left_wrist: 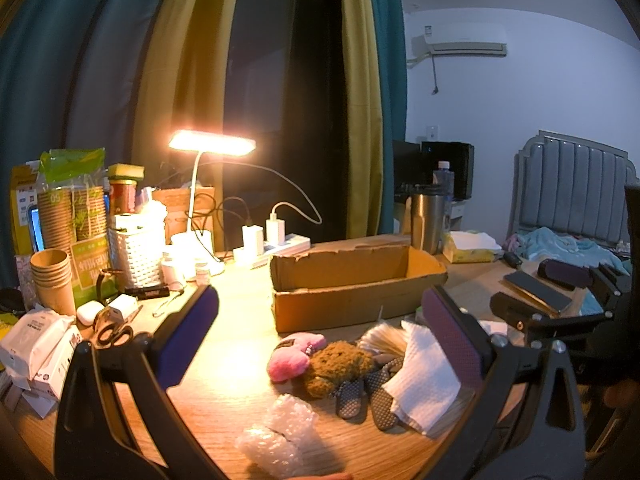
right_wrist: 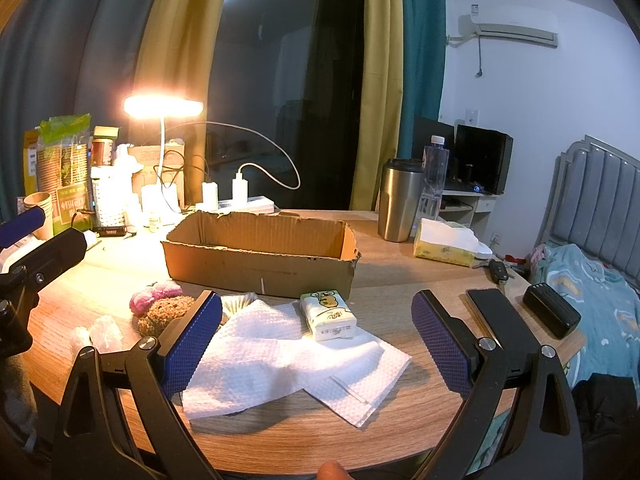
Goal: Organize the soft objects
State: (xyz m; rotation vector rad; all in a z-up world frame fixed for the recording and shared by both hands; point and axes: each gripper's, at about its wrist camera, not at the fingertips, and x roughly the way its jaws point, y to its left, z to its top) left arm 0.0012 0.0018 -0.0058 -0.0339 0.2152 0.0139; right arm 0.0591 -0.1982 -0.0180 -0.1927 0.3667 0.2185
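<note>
My left claw (left_wrist: 320,336) and right claw (right_wrist: 316,336) hover spread apart, empty, over plush toys (left_wrist: 320,364) and paper towels (right_wrist: 280,356) before the cardboard box (right_wrist: 260,260).

Pink plush (left_wrist: 289,361), brown bear (left_wrist: 334,368), white towel (right_wrist: 280,356); open carton (right_wrist: 260,260) behind

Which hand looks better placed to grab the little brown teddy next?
Probably the left. The left gripper is open with the brown teddy lying between its fingers; from the right gripper, also open, the teddy sits off to the side.
</note>
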